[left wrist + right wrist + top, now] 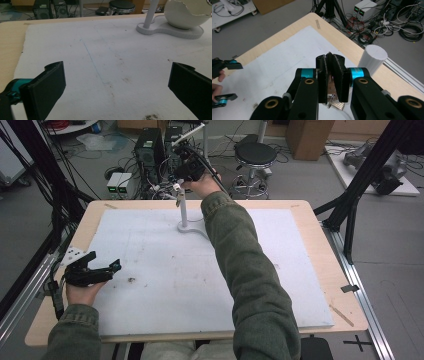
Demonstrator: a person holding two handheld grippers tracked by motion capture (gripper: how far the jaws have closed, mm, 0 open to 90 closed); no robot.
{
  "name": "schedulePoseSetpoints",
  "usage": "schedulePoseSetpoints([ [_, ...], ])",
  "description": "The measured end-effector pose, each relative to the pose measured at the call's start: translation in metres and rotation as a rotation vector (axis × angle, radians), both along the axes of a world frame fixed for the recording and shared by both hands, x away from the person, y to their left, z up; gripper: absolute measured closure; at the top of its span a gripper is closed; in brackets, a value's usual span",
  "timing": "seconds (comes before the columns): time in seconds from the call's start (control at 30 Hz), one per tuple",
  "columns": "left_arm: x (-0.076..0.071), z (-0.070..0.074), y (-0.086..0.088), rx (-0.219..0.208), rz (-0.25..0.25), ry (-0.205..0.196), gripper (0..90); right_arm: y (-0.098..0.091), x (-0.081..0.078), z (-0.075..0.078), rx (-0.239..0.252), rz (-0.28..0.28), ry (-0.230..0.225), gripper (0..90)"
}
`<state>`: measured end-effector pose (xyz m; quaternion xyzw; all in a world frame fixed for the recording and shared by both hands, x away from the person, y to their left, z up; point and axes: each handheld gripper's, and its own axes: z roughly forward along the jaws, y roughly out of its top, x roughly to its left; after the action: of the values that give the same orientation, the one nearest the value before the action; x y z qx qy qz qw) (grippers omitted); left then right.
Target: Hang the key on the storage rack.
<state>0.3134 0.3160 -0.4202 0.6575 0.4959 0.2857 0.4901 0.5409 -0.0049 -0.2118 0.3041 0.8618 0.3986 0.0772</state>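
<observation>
A white stand has a thin upright post (183, 207) on a flat base (192, 227) at the back of the white mat. In the left gripper view a white bowl like a broken eggshell (186, 13) sits on that base (170, 31). My right gripper (182, 176) is held high beside the top of the post (375, 56). It (329, 58) is shut on a small brown tag with silvery keys (334, 101) hanging below the jaws. My left gripper (104, 261) rests low at the mat's left edge, open (117, 82) with nothing between its jaws.
The white mat (165, 285) covers most of the wooden table (325, 265). Behind the table's far edge stand computer towers (149, 150), a tangle of cables and a black stool (255, 155). Black frame legs (357, 175) rise at the right.
</observation>
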Motion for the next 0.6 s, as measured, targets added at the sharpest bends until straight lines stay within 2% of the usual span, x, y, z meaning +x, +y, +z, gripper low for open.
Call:
schedulePoseSetpoints([
  [0.13, 0.0, 0.0, 0.0, -0.005, 0.003, -0.002, 1.7, -0.003, 0.002, -0.001, -0.008, -0.014, -0.007, 82.7],
  [0.37, 0.0, 0.0, 0.0, 0.004, 0.004, 0.001, 1.7, -0.011, 0.006, -0.004, 0.024, -0.035, -0.023, 82.7],
  [0.5, 0.0, 0.0, 0.0, 0.008, 0.003, 0.002, 1.7, -0.011, 0.005, -0.007, 0.031, -0.037, -0.061, 82.7],
  [0.6, 0.001, 0.0, 0.0, 0.004, 0.004, 0.002, 1.7, -0.01, 0.007, -0.01, 0.041, -0.058, -0.067, 82.7],
])
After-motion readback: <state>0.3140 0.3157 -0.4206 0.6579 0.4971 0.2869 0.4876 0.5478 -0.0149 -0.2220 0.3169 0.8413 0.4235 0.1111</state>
